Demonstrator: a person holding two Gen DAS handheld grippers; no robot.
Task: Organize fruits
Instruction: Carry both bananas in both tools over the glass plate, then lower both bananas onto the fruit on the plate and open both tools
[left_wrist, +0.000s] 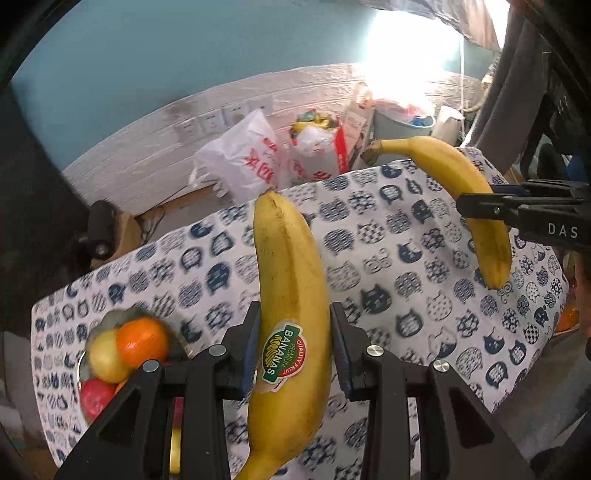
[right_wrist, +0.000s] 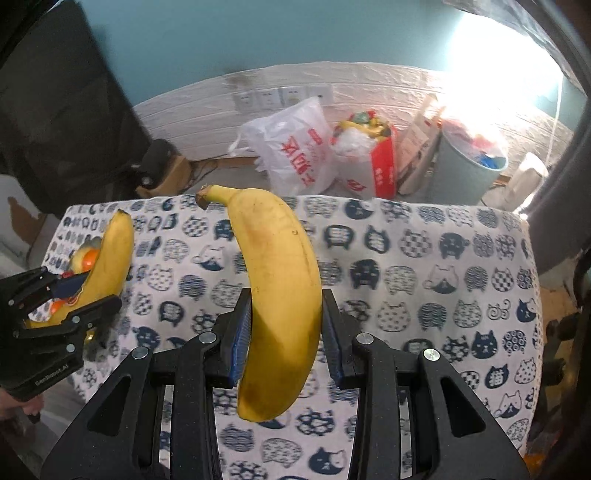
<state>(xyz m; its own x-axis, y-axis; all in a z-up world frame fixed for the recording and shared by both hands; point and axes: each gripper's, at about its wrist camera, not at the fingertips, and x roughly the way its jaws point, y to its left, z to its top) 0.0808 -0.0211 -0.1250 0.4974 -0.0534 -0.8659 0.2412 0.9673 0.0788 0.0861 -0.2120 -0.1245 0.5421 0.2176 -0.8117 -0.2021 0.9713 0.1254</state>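
Note:
My left gripper (left_wrist: 294, 347) is shut on a banana with a sticker (left_wrist: 291, 314) and holds it above the table; it also shows in the right wrist view (right_wrist: 110, 258). My right gripper (right_wrist: 286, 325) is shut on a second banana (right_wrist: 280, 280), also held above the table, and seen in the left wrist view (left_wrist: 469, 195) at the right. A bowl of fruit (left_wrist: 118, 350) with an orange, a yellow and a red fruit sits on the table at the left, below my left gripper.
The table has a white cloth with blue cat prints (right_wrist: 406, 266). Behind it stand plastic bags (right_wrist: 295, 147), a red box (right_wrist: 380, 162) and a grey bin (right_wrist: 465, 170) on the floor. Another orange fruit (left_wrist: 567, 317) lies at the table's right edge.

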